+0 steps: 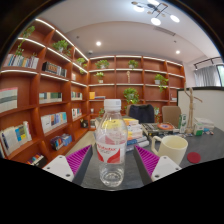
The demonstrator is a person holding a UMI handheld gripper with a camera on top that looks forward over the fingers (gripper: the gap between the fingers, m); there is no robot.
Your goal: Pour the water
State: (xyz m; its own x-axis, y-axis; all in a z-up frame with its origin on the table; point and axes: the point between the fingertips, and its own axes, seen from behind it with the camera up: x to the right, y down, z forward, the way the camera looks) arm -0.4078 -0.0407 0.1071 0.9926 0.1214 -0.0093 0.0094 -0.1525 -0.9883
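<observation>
A clear plastic water bottle (111, 140) with a red and white label and a white cap stands upright on the dark grey table (205, 150), between my fingers. My gripper (112, 168) is open. The pink pads (86, 160) flank the bottle's lower half, and a strip of table shows between the bottle and the right pad. A white mug (172, 148) stands on the table just beyond the right finger, to the right of the bottle.
Boxes and small items (134, 130) lie on the table behind the bottle. Wooden bookshelves (40, 95) with books and plants line the left and back walls. A chair (145, 113) and a wooden stand (187, 110) are beyond the table.
</observation>
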